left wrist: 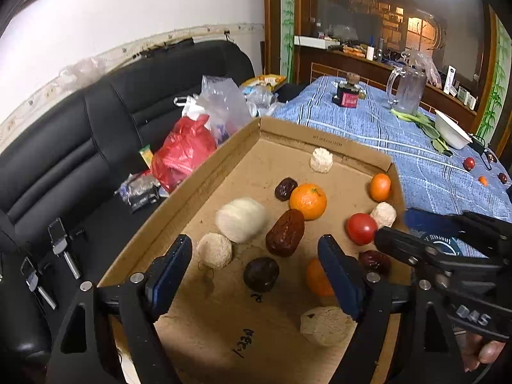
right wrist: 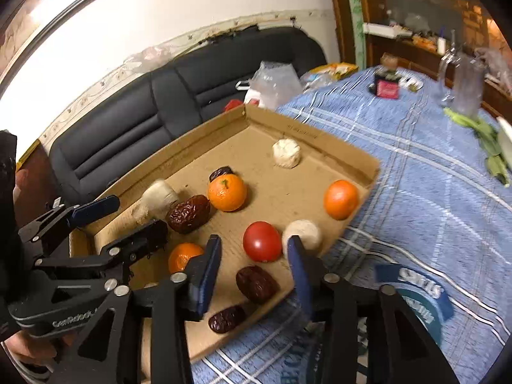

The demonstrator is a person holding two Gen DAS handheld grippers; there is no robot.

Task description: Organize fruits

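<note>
Two hand-held grippers hover over a shallow cardboard tray [left wrist: 204,166] set on a blue plaid tablecloth [left wrist: 425,172], with fruit scattered across the tray floor. The left gripper [left wrist: 256,275] has its blue-padded fingers spread wide and empty above the near end of the tray, framing a dark round fruit [left wrist: 261,273] and a large wrinkled red date [left wrist: 284,233]. The right gripper [right wrist: 254,275] is likewise parted and holds nothing, its fingers either side of a red tomato [right wrist: 261,241] and a smaller date [right wrist: 257,284] near the tray's right wall. A stemmed orange [left wrist: 308,201] sits mid-tray; another orange [left wrist: 380,187] lies in the tray's far right corner. Pale foam-netted balls are dotted about the tray; a few small fruits [left wrist: 469,163] lie beyond the tray on the cloth
</note>
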